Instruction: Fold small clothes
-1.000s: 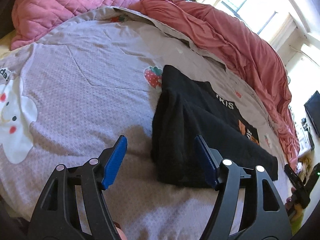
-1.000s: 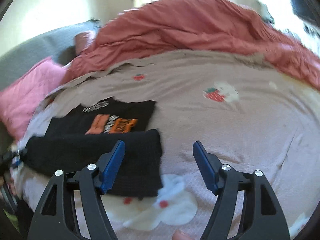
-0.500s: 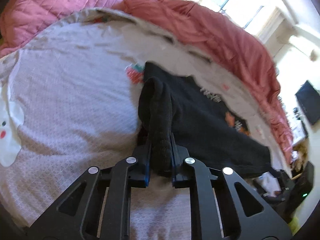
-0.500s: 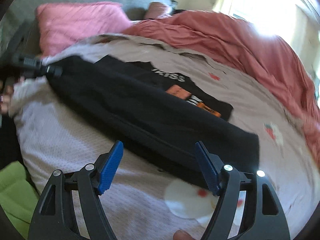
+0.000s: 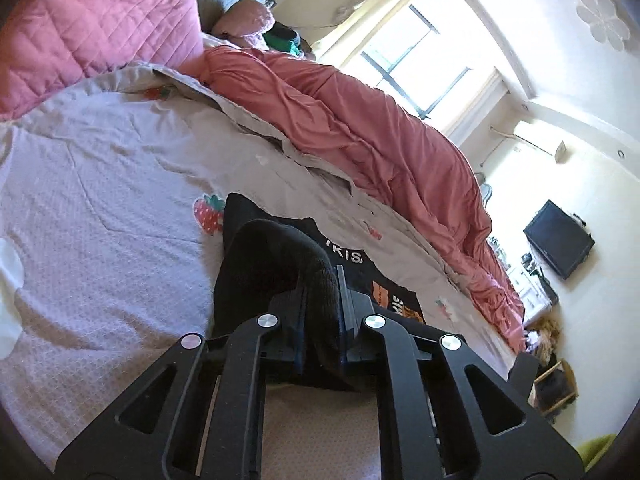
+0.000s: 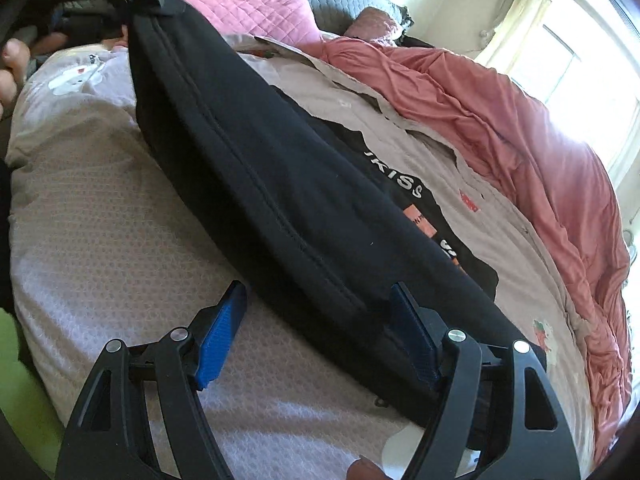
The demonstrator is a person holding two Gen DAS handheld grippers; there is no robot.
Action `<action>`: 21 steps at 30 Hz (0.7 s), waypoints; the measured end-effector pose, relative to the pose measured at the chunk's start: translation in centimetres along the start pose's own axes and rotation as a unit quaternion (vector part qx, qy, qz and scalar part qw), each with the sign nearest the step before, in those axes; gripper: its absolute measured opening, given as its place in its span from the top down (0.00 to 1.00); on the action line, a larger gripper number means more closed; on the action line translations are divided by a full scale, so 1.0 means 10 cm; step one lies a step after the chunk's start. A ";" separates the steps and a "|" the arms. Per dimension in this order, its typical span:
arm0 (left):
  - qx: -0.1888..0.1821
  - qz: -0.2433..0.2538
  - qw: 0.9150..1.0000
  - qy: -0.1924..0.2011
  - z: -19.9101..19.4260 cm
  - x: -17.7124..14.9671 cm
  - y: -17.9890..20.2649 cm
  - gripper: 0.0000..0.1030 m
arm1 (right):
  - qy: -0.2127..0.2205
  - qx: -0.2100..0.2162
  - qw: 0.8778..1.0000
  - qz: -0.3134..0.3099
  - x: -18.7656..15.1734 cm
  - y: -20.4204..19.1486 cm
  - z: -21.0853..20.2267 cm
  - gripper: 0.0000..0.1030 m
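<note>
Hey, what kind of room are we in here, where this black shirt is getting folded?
Most likely a bedroom: the black shirt lies on a bed's lilac strawberry-print sheet, with a bunched salmon duvet and a pink quilted pillow beside it.

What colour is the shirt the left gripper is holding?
Black, with white lettering and an orange print; the shirt shows best in the right wrist view.

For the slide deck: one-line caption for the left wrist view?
Left gripper shut on a raised fold of the black T-shirt on the bed.
</note>
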State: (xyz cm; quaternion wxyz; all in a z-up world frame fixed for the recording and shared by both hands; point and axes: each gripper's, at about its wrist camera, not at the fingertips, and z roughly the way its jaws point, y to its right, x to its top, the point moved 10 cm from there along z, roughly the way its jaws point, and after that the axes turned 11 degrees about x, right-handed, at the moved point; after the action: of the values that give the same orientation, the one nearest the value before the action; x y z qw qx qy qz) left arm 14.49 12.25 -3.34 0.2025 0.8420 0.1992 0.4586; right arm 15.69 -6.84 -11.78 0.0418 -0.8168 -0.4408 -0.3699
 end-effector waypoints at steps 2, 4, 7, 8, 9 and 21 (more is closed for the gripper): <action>0.003 -0.002 1.000 -0.008 0.04 -0.02 -0.01 0.95 | 0.000 0.000 1.000 0.012 0.00 0.04 0.03 0.29; -0.003 -0.011 1.000 -0.006 0.03 0.00 -0.02 0.95 | 0.005 0.006 1.000 0.026 0.01 0.07 0.04 0.29; -0.012 -0.023 1.000 0.001 0.00 0.04 -0.05 0.95 | 0.025 0.006 0.999 0.040 0.04 0.13 -0.02 0.38; -0.010 -0.023 1.000 0.003 -0.01 0.04 -0.05 0.95 | 0.035 0.003 0.999 0.040 0.06 0.15 -0.05 0.46; -0.010 -0.023 1.000 0.003 -0.01 0.04 -0.06 0.95 | 0.045 0.002 0.998 0.037 0.09 0.16 -0.09 0.60; -0.006 -0.022 1.000 -0.003 0.03 0.03 -0.08 0.95 | 0.104 -0.032 0.994 0.029 0.56 0.56 -0.19 0.91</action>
State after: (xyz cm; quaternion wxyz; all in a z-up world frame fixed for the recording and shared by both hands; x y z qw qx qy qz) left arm 14.74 13.07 -3.69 0.2183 0.8376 0.2146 0.4525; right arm 20.75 -7.12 -5.35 0.0718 -0.7875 -0.3978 -0.4651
